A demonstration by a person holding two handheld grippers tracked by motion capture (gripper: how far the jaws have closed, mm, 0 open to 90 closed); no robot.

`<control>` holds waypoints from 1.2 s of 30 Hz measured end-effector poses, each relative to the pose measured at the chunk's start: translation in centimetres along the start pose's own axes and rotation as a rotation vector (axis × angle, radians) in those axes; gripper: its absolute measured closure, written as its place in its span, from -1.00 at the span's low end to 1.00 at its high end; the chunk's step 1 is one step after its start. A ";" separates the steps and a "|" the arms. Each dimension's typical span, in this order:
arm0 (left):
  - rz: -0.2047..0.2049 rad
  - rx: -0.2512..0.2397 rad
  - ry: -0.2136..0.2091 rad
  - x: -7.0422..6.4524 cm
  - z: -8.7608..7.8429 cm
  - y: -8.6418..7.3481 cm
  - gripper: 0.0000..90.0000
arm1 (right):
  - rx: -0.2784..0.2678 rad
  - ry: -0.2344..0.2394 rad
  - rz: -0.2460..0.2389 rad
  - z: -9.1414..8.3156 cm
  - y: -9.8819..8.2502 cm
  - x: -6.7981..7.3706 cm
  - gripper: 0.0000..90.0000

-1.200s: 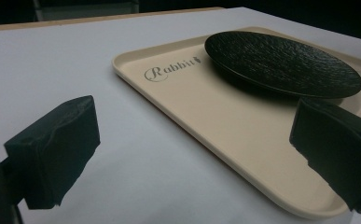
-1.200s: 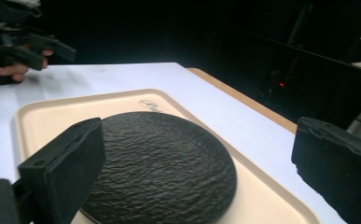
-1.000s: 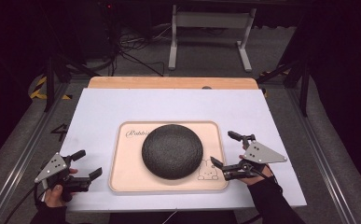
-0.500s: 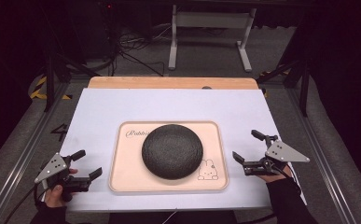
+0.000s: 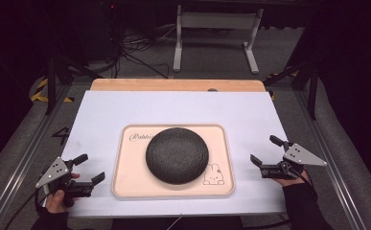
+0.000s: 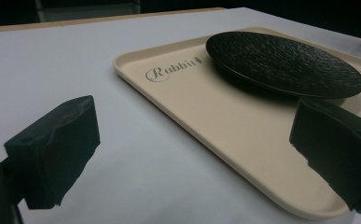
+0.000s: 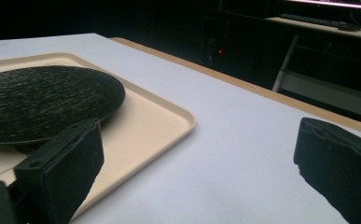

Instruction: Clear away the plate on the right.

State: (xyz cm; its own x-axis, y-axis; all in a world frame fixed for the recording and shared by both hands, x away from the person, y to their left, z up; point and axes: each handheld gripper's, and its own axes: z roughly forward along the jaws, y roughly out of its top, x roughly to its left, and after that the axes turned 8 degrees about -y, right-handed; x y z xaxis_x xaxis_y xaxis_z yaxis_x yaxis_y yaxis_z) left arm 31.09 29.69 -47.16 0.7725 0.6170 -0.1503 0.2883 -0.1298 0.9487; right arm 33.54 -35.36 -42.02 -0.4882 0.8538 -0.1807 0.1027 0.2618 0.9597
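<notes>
black plate: a dark, rough-textured round plate [image 5: 177,154] sits face up on the tray, a little toward the far side of its middle; the left gripper view shows it [image 6: 284,63] raised on a small foot, casting a shadow below its rim.
cream tray: a pale rectangular tray [image 5: 125,184] with rounded corners lies near the front middle of the table; the script word "rabbit" is printed at its far left corner and a small rabbit drawing at its near right corner, just beside the plate's edge.
white table: a white top [image 5: 101,115] with a wooden strip along its far edge.
left gripper: held in a gloved hand at the table's near left corner [image 5: 88,168], jaws spread wide with nothing between them; its tips point toward the tray's left edge and stop short of it. in its own view [image 6: 206,154] one jaw hangs over bare table, the other over the tray's near corner.
right gripper: held in a gloved hand off the tray's right edge [image 5: 265,151], jaws spread wide and empty, apart from the tray. in its own view [image 7: 199,168] one jaw stands in front of the tray's edge, the other over bare table.
backdrop: dark floor with cables and a metal stand beyond the table.
</notes>
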 end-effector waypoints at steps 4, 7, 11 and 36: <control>0.000 0.000 0.000 0.0 0.0 0.0 -0.95 | -0.013 -0.032 0.011 -0.1 -1.0 -0.5 -0.96; 0.001 0.000 0.000 0.0 0.0 0.0 -0.95 | -0.032 -0.041 0.015 -0.2 -1.5 -0.6 -0.97; 0.001 0.000 0.000 0.0 0.0 0.0 -0.95 | -0.041 -0.030 0.020 -0.2 -2.1 -0.6 -0.97; 0.007 -0.001 0.002 -0.1 0.0 0.0 -0.95 | -0.122 -0.073 0.081 -1.4 -4.2 -0.4 -0.93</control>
State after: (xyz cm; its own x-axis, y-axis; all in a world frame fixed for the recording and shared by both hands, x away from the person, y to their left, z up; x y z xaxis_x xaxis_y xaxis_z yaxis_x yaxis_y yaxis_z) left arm 31.05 29.64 -47.18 0.7730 0.6180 -0.1433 0.2827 -0.1334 0.9499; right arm 32.12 -37.45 -45.72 -0.4179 0.9015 -0.1125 0.0313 0.1380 0.9899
